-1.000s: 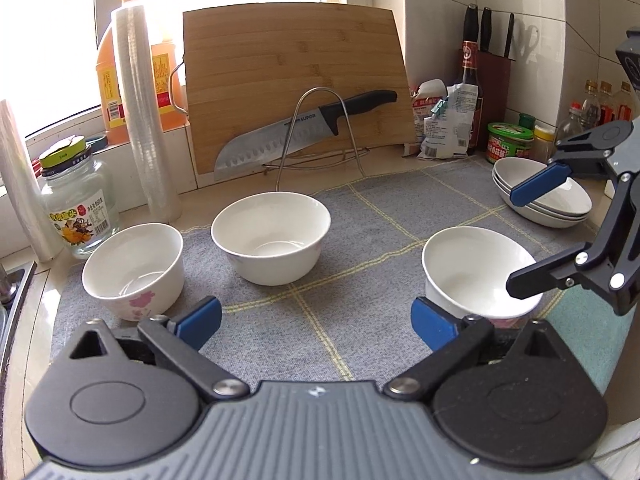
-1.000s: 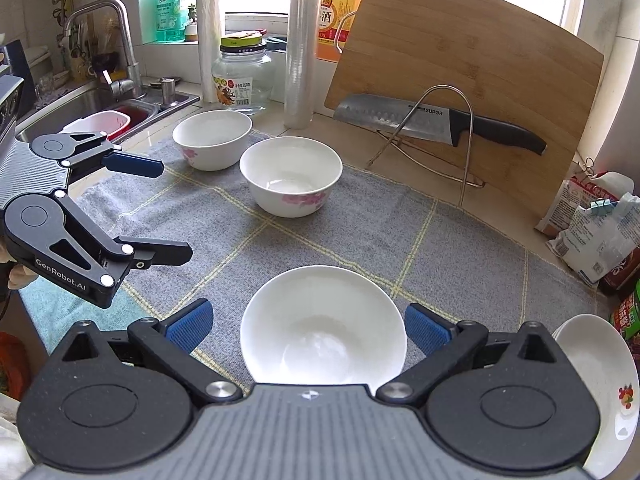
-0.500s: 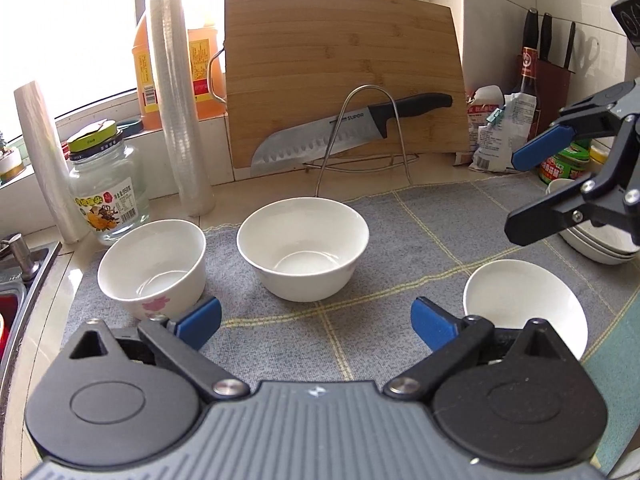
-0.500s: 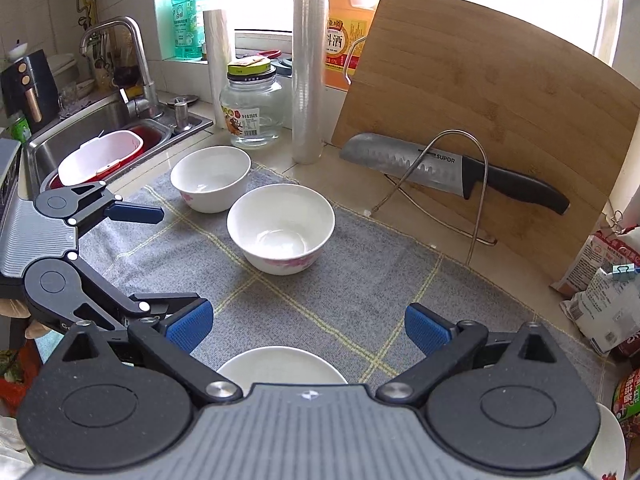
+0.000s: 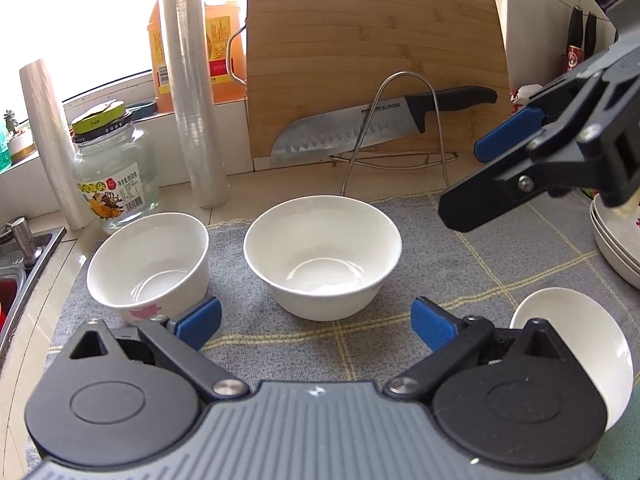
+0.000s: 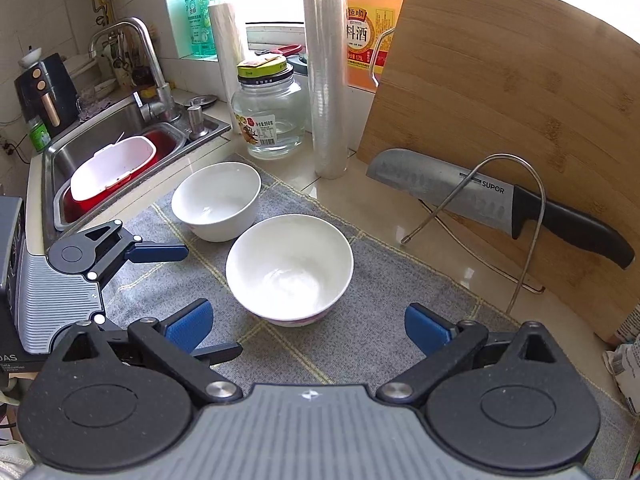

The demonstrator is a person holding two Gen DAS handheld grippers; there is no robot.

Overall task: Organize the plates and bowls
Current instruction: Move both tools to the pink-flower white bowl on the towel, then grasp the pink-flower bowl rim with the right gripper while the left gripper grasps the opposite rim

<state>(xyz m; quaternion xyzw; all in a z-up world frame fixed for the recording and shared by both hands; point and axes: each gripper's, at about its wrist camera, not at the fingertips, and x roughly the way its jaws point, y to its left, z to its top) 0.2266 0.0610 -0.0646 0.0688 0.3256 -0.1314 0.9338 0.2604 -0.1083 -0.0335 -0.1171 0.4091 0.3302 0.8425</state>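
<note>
Three white bowls stand on a grey mat (image 5: 460, 272). In the left wrist view a small bowl (image 5: 148, 264) is at left, a wider bowl (image 5: 322, 256) sits in the middle, and a third bowl (image 5: 572, 328) at lower right is partly hidden behind my gripper body. Stacked plates (image 5: 616, 240) sit at the right edge. My left gripper (image 5: 316, 320) is open and empty, just short of the middle bowl. My right gripper (image 6: 308, 326) is open and empty, above the mat before the same bowl (image 6: 290, 268), with the small bowl (image 6: 216, 200) beyond. Each gripper shows in the other's view (image 5: 468, 176) (image 6: 212, 300).
A wooden cutting board (image 5: 372, 52) leans at the back with a knife (image 5: 360, 128) on a wire rack (image 6: 516, 240). A glass jar (image 5: 112, 176) and cling-film rolls (image 5: 192, 100) stand behind the bowls. The sink (image 6: 112, 152) with a white tub lies to the left.
Both grippers have shifted left toward the two left bowls. The right gripper has left the third bowl behind, and it no longer shows in the right wrist view.
</note>
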